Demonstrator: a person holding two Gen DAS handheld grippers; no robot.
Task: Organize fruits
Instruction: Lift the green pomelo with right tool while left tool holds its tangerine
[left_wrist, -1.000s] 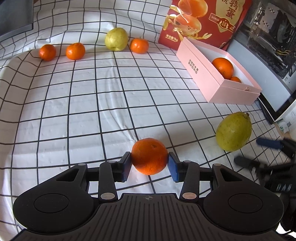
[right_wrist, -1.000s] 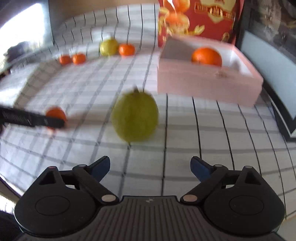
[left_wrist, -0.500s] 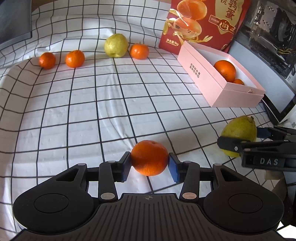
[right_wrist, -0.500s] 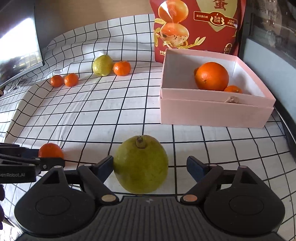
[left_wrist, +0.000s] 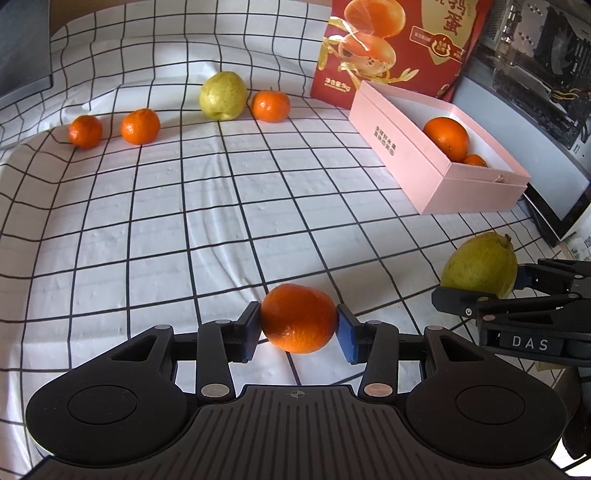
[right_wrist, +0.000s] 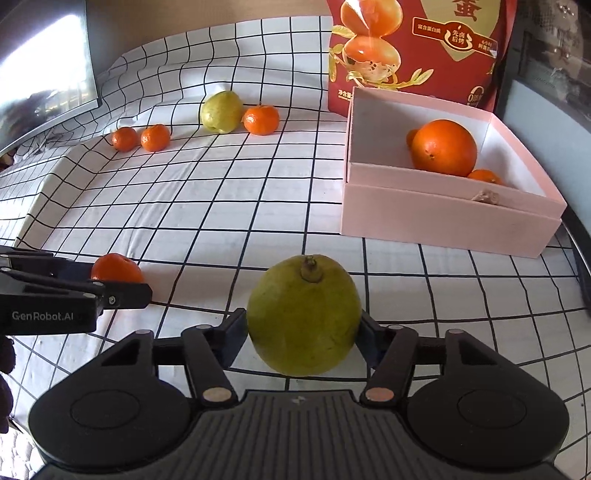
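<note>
The left gripper pinches a mandarin at lower centre; the right gripper, jaws just closing, seemingly clamps the green pear between them.

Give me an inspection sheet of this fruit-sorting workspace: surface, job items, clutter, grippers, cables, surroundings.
Surface: white black-grid cloth, wrinkled at the back.
Job's things: open pink cardboard box holding one large orange and smaller ones; three small mandarins and a yellow-green pear in a row at the back.
Clutter: red snack bag behind the box.
Grippers: left hand-held gripper shut on an orange mandarin; right hand-held gripper, jaws just closing, pads on a green pear.
Cables: nothing seen.
Surroundings: dark monitor at left.
</note>
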